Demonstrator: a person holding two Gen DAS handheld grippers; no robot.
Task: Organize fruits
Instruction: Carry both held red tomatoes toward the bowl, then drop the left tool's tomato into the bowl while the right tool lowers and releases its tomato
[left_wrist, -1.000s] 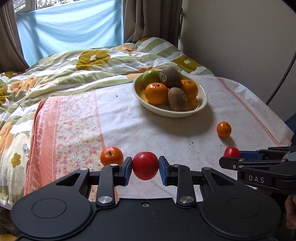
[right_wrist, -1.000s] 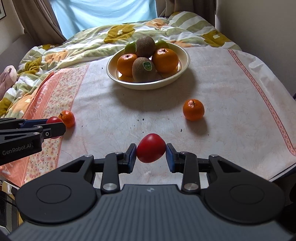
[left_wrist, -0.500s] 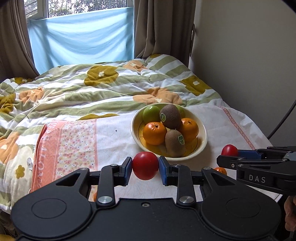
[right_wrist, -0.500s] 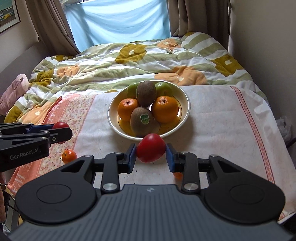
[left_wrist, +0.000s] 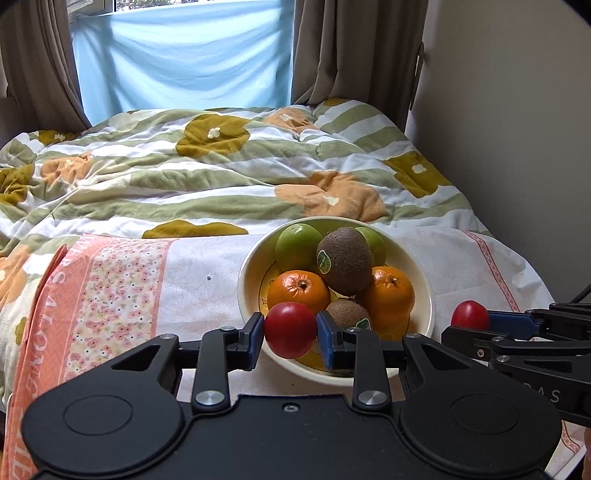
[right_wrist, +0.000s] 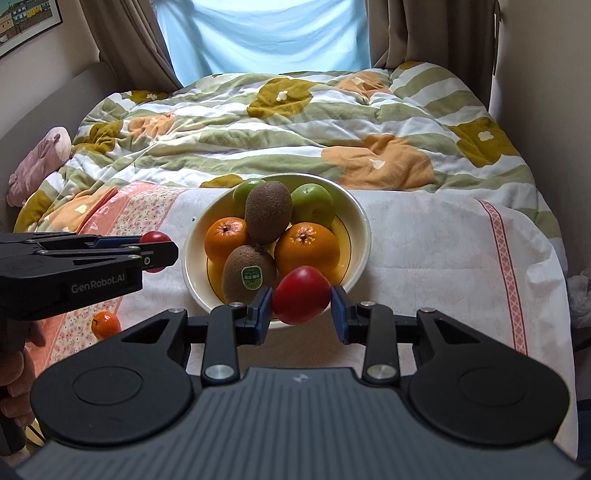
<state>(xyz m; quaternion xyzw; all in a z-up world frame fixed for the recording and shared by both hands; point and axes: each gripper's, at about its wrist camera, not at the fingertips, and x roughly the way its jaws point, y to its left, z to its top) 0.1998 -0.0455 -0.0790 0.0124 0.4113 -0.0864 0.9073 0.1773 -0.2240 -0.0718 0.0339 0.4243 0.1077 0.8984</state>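
My left gripper (left_wrist: 290, 332) is shut on a red tomato (left_wrist: 290, 329) and holds it in the air over the near rim of the cream fruit bowl (left_wrist: 246, 275). My right gripper (right_wrist: 301, 307) is shut on a second red tomato (right_wrist: 301, 294), also raised at the bowl's (right_wrist: 360, 218) near rim. The bowl holds two oranges, two kiwis and green apples. Each gripper shows in the other's view: the right one (left_wrist: 480, 319) to the bowl's right, the left one (right_wrist: 159, 251) to its left.
A small orange (right_wrist: 106, 324) lies on the flowered pink cloth (right_wrist: 122, 218) left of the bowl. The bowl stands on a white cloth (right_wrist: 424, 236) over a bed with a striped quilt (left_wrist: 221, 173). A wall runs along the right side.
Both grippers rose and moved forward toward the bowl, each still holding its tomato. The loose oranges on the cloth dropped out of the left view.
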